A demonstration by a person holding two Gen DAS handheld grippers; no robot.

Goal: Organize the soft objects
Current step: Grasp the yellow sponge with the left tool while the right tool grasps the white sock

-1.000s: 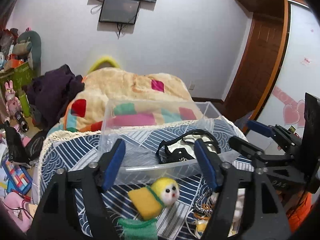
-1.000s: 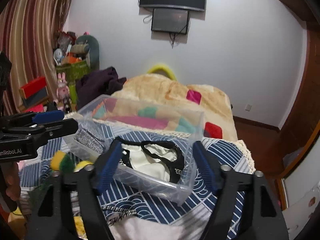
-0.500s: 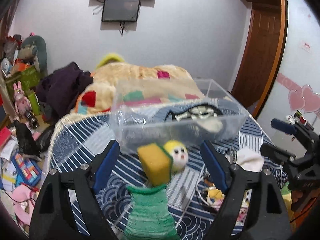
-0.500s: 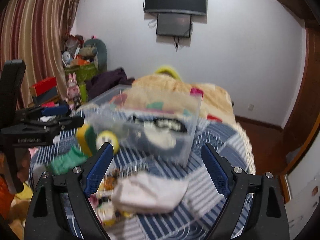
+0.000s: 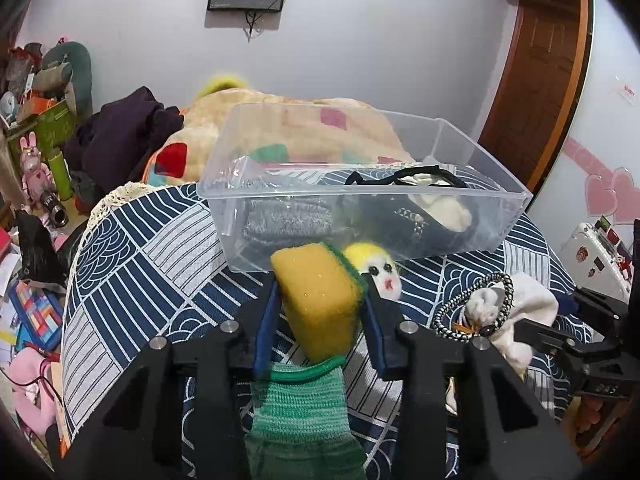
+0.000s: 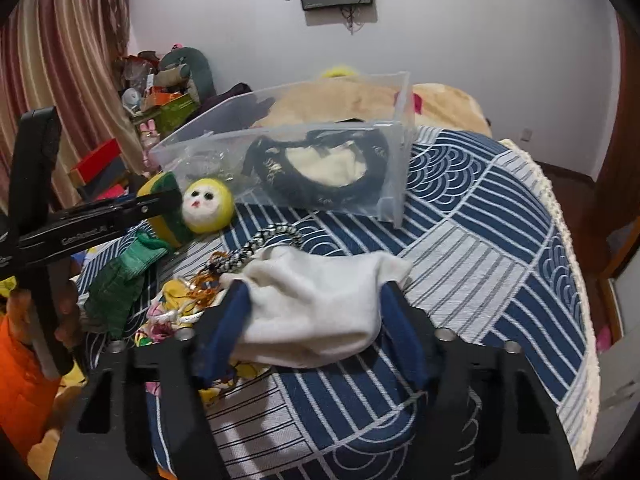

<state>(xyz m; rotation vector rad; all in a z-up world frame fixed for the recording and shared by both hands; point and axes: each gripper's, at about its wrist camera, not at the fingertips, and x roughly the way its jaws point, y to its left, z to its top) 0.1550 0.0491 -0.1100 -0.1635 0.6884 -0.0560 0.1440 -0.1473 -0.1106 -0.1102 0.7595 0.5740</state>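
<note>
My left gripper (image 5: pixel 318 312) is shut on a yellow sponge with a green back (image 5: pixel 318 300), just in front of the clear plastic bin (image 5: pixel 240 196). My right gripper (image 6: pixel 314 312) is closed around a white sock (image 6: pixel 316 304) that lies on the blue patterned cloth (image 6: pixel 480 240). A yellow-and-white toy ball with a face (image 6: pixel 207 208) sits beside the sponge. A green knitted sock (image 5: pixel 300 412) lies under my left gripper. The bin holds a black-and-cream slipper (image 6: pixel 320 168) and a grey cloth (image 5: pixel 288 220).
A black-and-white braided cord ring (image 5: pixel 472 304) and yellow printed fabric (image 6: pixel 176 300) lie left of the white sock. Behind the table are a beige patchwork blanket (image 5: pixel 288 112), dark clothes (image 5: pixel 120 140) and a toy-cluttered corner (image 6: pixel 168 88). The table's lace edge (image 6: pixel 568 248) drops off at right.
Both grippers dropped toward the table and closed in. The left jaws shut on the sponge. The right jaws closed around the white sock.
</note>
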